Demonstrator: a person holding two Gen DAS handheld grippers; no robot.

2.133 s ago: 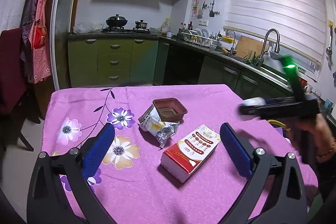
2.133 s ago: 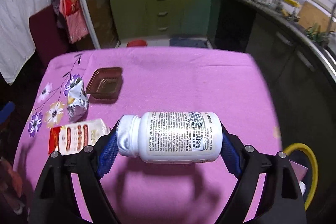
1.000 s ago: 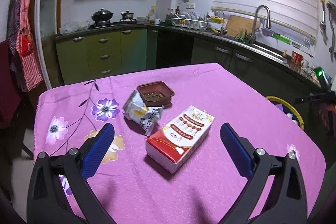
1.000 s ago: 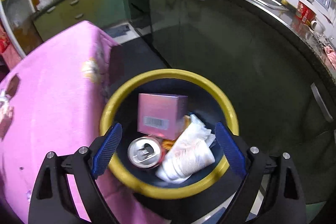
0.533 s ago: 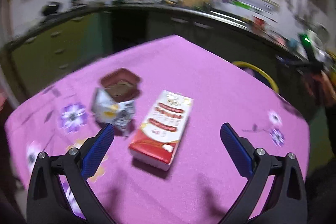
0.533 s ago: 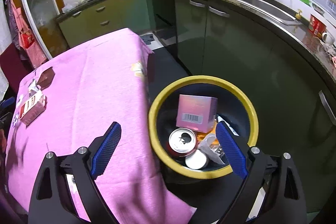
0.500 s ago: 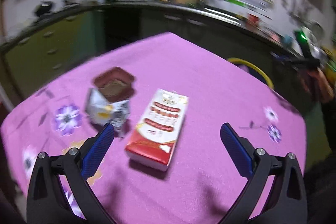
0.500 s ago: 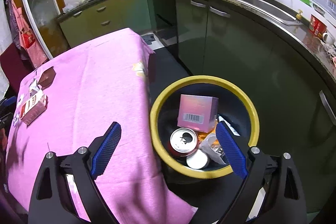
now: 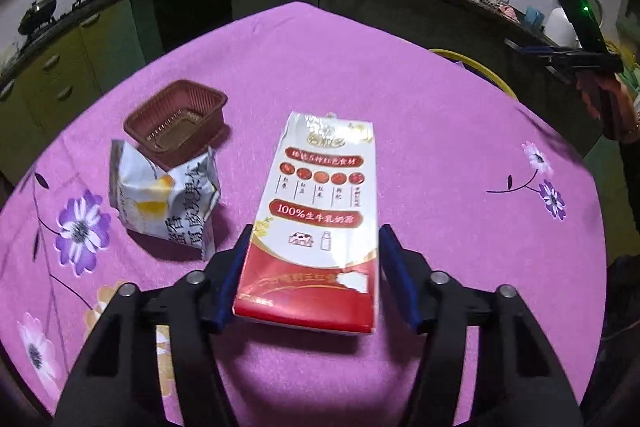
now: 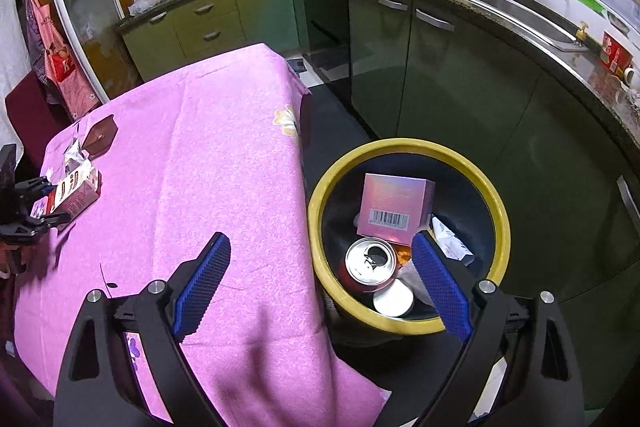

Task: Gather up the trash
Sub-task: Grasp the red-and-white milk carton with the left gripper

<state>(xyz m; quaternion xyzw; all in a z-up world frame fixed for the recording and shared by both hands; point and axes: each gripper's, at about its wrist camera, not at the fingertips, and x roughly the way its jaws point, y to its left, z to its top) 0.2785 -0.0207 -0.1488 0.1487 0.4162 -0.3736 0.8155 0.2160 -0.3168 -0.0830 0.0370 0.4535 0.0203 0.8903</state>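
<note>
Milk carton [image 9: 320, 211] lies flat mid-bench, its red bottom end between the left claw [image 9: 310, 275] pads, which have just been closing and look about touching its long sides. Likely empty: light, crushable cardboard, so squeeze gently. Right claw [image 10: 320, 283] gapes empty above the yellow-rimmed bin [image 10: 498, 211].

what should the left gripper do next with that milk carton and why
Probably finish closing, then lift. The left gripper has just been closing, and its fingers straddle the red end of the milk carton, which lies flat on the tablecloth. The yellow-rimmed bin stands beside the table.
</note>
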